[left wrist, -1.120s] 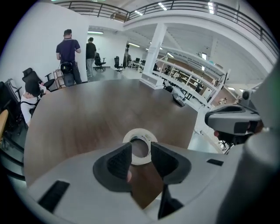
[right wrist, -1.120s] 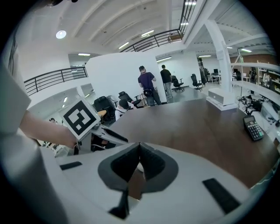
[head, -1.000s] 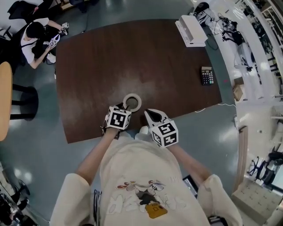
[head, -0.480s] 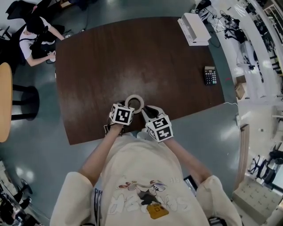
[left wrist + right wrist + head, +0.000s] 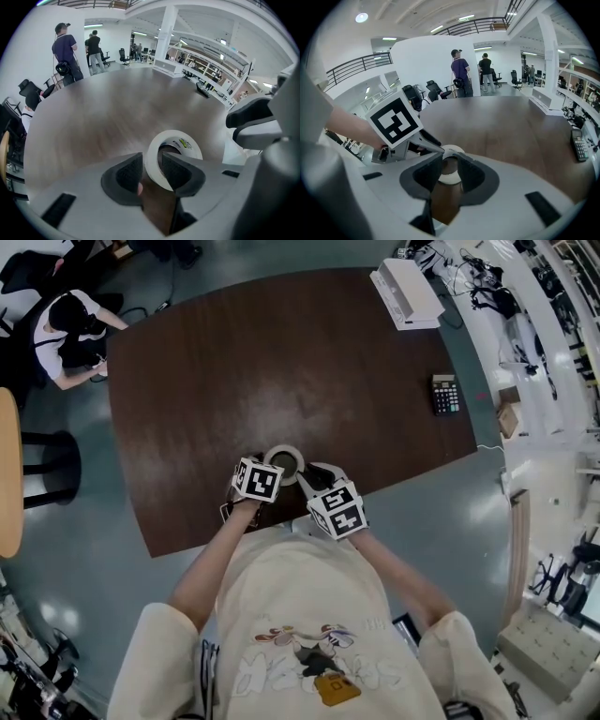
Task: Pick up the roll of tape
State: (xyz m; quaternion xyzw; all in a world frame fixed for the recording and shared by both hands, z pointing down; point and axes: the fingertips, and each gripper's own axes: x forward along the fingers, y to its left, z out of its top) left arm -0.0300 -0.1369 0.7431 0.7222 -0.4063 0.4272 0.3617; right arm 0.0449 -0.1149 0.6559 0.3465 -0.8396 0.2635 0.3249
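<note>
A cream roll of tape [image 5: 284, 463] lies flat near the front edge of the dark wooden table [image 5: 281, 371]. My left gripper [image 5: 265, 465] is at the roll's left rim. In the left gripper view its jaws straddle the near wall of the tape [image 5: 174, 151], one outside and one over the hole. They have just been opening, and I see no squeeze on the wall. My right gripper [image 5: 310, 475] hovers at the roll's right side. In the right gripper view the tape [image 5: 449, 177] shows through the open gap, with the left gripper's marker cube [image 5: 393, 123] beside it.
A black calculator [image 5: 444, 393] lies near the table's right edge and a white device [image 5: 405, 292] at its far right corner. A person [image 5: 64, 334] crouches past the far left corner, beside an orange round table [image 5: 7, 474]. Two people [image 5: 65, 49] stand beyond the table.
Both grippers have come down and forward onto the tape. The left one now straddles the roll's rim, and the right one has closed in from the right.
</note>
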